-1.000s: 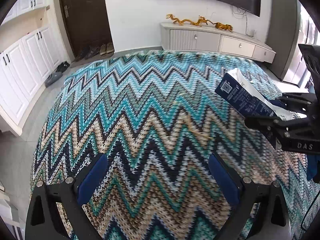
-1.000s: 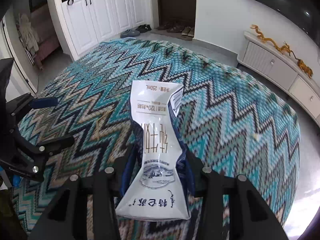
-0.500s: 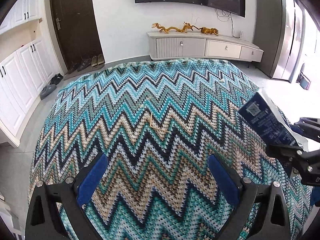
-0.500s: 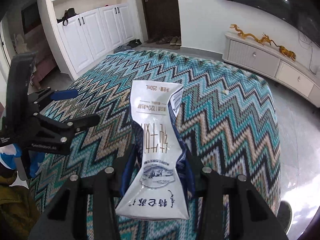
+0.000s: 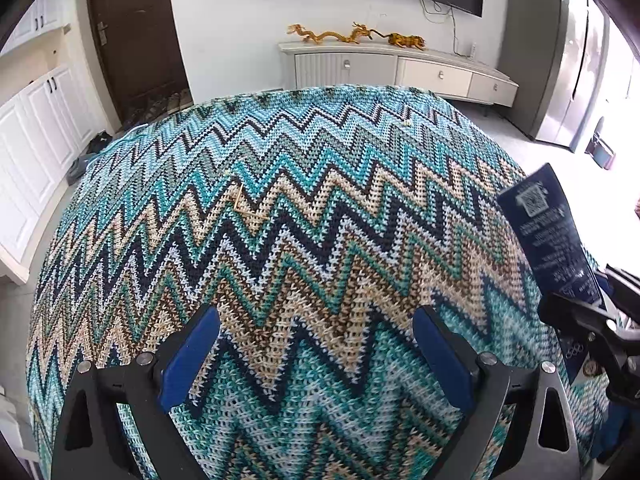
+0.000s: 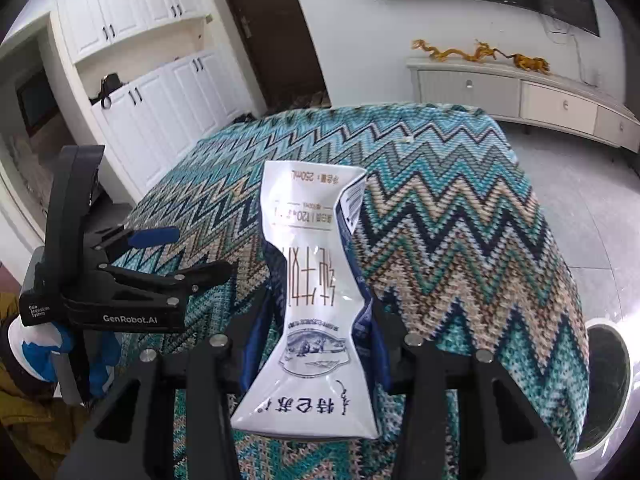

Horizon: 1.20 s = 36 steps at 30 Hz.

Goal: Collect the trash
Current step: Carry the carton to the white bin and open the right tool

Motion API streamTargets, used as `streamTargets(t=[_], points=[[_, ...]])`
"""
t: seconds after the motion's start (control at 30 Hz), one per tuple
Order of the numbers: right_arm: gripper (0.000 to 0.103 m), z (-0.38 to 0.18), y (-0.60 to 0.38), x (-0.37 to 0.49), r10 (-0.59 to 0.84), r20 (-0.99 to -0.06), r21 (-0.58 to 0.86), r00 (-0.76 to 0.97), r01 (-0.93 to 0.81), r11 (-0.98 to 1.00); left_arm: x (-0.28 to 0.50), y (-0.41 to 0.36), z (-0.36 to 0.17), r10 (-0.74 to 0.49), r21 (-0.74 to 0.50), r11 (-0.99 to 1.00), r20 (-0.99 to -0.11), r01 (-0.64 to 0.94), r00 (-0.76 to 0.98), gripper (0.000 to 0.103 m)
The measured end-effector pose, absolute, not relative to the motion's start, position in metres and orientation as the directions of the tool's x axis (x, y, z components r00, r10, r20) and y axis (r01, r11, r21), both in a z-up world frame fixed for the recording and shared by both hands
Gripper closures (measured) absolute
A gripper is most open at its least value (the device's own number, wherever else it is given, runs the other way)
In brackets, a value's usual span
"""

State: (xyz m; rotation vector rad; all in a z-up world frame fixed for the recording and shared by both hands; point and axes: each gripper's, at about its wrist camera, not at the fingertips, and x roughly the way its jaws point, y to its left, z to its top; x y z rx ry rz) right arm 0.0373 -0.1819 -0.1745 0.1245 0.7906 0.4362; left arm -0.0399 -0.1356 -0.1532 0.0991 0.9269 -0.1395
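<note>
A crushed white and blue milk carton stands up between the pads of my right gripper, which is shut on its pinched middle. The same carton shows its dark blue side at the right edge of the left wrist view, held above the zigzag cloth. My left gripper hangs open over the cloth with nothing between its blue pads. It also shows at the left of the right wrist view, as the left gripper. A thin yellowish stick and a small pale scrap lie on the cloth.
A round metal bin stands on the floor beyond the cloth's right edge. A low white TV cabinet with golden dragon figures lines the far wall under a screen. White cupboards and a dark door are on the left.
Both grippers have drawn back across the cloth, so more of the room shows. The carton stays gripped and has slid right and lower in the left wrist view. The right gripper has rolled.
</note>
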Motion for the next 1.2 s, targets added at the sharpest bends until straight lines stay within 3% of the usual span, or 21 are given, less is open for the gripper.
streamTargets(t=[0.2, 0.43, 0.67, 1.0, 1.2], points=[[0.061, -0.157, -0.221, 0.023, 0.413, -0.570, 0.307, 0.710, -0.283, 0.909, -0.063, -0.180, -0.134, -0.043, 0.056, 0.988, -0.791, 0.142, 0.610, 0.005], [0.061, -0.154, -0.310, 0.011, 0.266, -0.511, 0.345, 0.817, -0.089, 0.934, -0.093, -0.251, -0.119, -0.038, 0.085, 0.982, -0.786, 0.170, 0.617, 0.005], [0.061, -0.192, -0.409, -0.001, 0.050, -0.587, 0.336, 0.808, 0.186, 0.923, -0.112, -0.326, -0.111, -0.074, 0.082, 0.971, -0.790, 0.224, 0.609, 0.005], [0.060, -0.255, -0.490, 0.020, -0.076, -0.722, 0.290, 0.688, 0.400, 0.869, -0.115, -0.396, -0.096, -0.113, 0.062, 0.964, -0.784, 0.258, 0.610, 0.005], [0.054, -0.272, -0.506, 0.026, -0.112, -0.762, 0.245, 0.638, 0.444, 0.862, -0.077, -0.363, -0.082, -0.128, 0.044, 0.964, -0.784, 0.260, 0.607, 0.005]])
